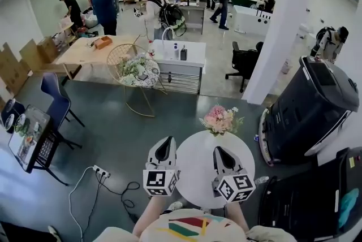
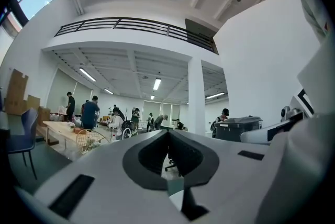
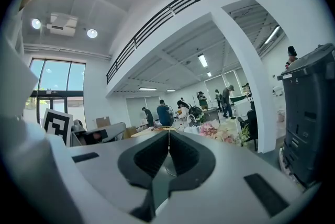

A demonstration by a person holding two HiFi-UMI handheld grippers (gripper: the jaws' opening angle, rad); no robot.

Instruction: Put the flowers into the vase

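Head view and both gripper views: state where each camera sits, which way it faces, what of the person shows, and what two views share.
Head view: on the person's head, looking steeply down at the round white table and flowers; forearms, left gripper and right gripper show.
Left gripper view: rides the left gripper, looking level over its shut jaws at distant people.
Right gripper view: rides the right gripper, level over shut jaws, flowers ahead.
Shared: the flowers, in head and right gripper views.
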